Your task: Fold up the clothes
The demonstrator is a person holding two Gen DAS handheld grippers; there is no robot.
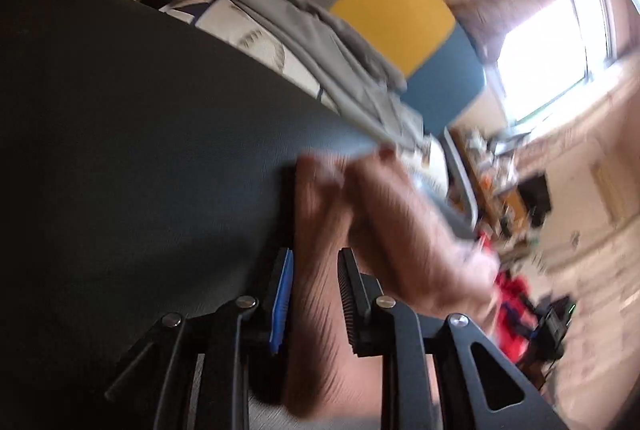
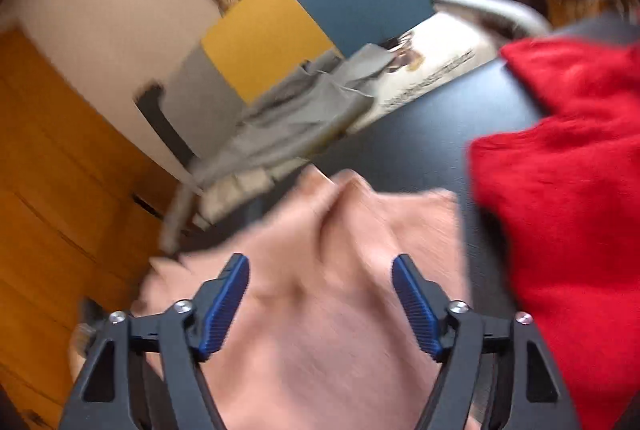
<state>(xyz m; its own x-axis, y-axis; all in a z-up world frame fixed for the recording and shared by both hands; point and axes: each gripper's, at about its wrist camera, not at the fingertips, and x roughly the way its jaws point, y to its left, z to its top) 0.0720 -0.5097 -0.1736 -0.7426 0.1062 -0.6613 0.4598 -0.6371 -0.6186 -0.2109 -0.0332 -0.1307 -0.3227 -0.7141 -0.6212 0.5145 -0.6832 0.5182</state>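
I see the dark bench (image 1: 132,117) filling both views. The pink garment (image 2: 320,310) lies at six o'clock. My left tool (image 1: 314,294) is clamped on a fold of it; my right tool (image 2: 320,304) stands apart over it, gripping nothing. Motion blur suggests speed, so the one-sided hold could slip or bunch the cloth. Only the right view shows the red garment (image 2: 560,189) at three o'clock.

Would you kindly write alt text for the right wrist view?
The open right gripper straddles a pink garment on a dark table, jaws wide apart. A red garment lies to its right; grey clothing is heaped beyond.
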